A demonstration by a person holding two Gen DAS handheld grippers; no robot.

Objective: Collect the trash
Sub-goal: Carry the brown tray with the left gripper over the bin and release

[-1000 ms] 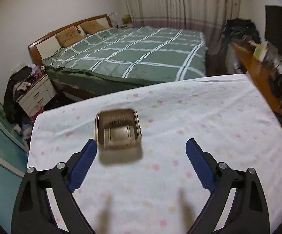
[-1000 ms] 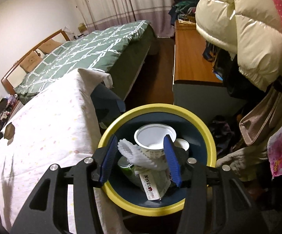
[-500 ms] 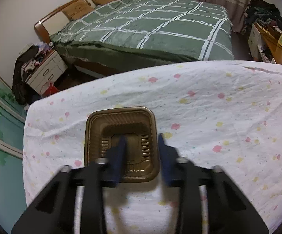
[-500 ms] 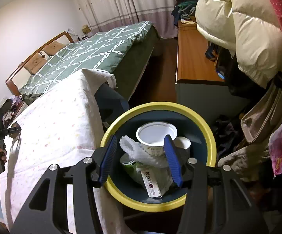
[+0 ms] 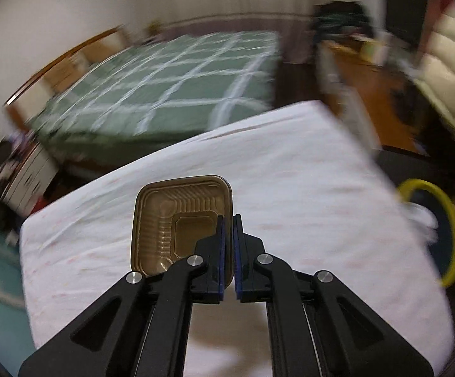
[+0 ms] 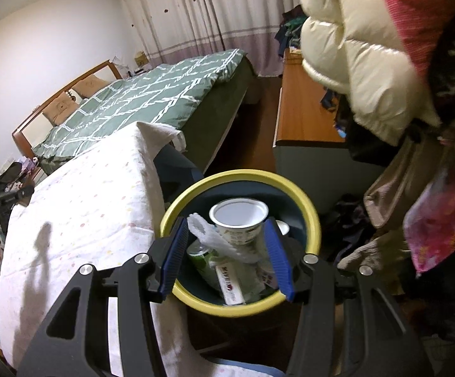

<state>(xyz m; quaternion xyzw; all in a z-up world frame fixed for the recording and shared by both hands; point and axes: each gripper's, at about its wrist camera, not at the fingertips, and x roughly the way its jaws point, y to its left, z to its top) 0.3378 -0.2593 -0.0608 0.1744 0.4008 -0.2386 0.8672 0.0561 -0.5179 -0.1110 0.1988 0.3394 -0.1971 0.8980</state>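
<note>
L gripper [image 5: 228, 245] jaws clamp brown tray [image 5: 177, 220] rim; R gripper [image 6: 227, 251] jaws spread over bin [image 6: 309, 216].

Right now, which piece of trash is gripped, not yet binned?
The brown plastic tray: the left tongs are shut on its rim above the table. The white cup and other scraps already lie in the yellow-rimmed bin.
</note>
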